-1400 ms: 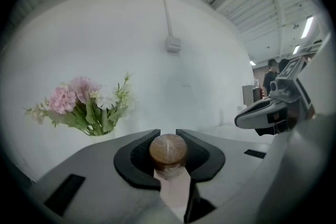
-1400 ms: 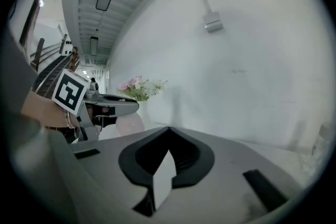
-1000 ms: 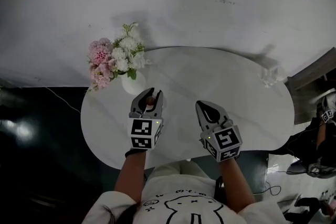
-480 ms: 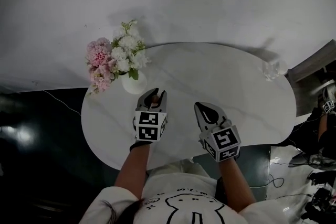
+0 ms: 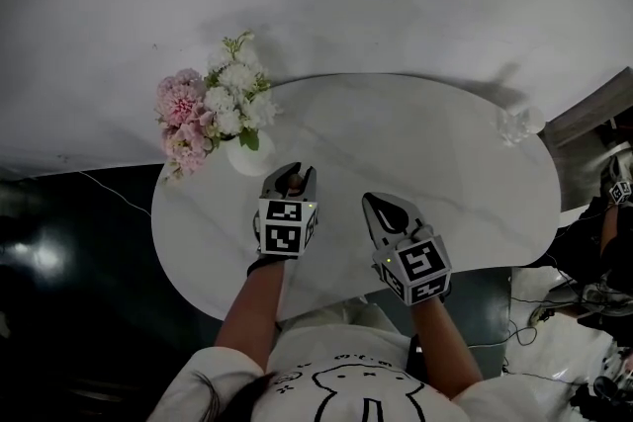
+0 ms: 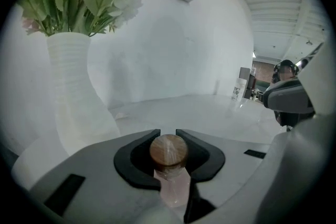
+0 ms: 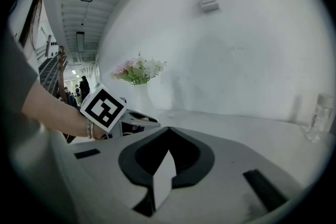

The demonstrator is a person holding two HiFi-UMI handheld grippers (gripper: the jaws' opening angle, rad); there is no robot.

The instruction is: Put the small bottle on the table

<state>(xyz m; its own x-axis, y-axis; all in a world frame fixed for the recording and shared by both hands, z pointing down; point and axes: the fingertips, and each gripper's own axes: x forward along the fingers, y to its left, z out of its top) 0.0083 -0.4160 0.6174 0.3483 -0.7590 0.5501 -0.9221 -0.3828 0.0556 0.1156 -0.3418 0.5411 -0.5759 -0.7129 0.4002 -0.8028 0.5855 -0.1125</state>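
My left tongs (image 5: 290,176) are clamped on the bottle (image 6: 169,151): in the left gripper view the 2 dark pads press on its neck just under the round wooden stopper, and the pale pink body hangs below them. The bottle is over the table (image 5: 425,138), on its near left part, just beside the white vase (image 5: 242,156) of flowers (image 5: 213,104). My right tongs (image 5: 380,205) are closed, tips together with nothing in the pocket between the pads, and they hang near the left tongs over the table's near edge. A clear glass (image 5: 516,126) stands well apart at the far right end. I judge the task well along but not done: the bottle has been brought to the table yet is not released, and I cannot tell from any view whether its base touches the top. What is left, as I see it, is to seat the base, keep it upright, open the left pads and draw them clear without knocking the vase.
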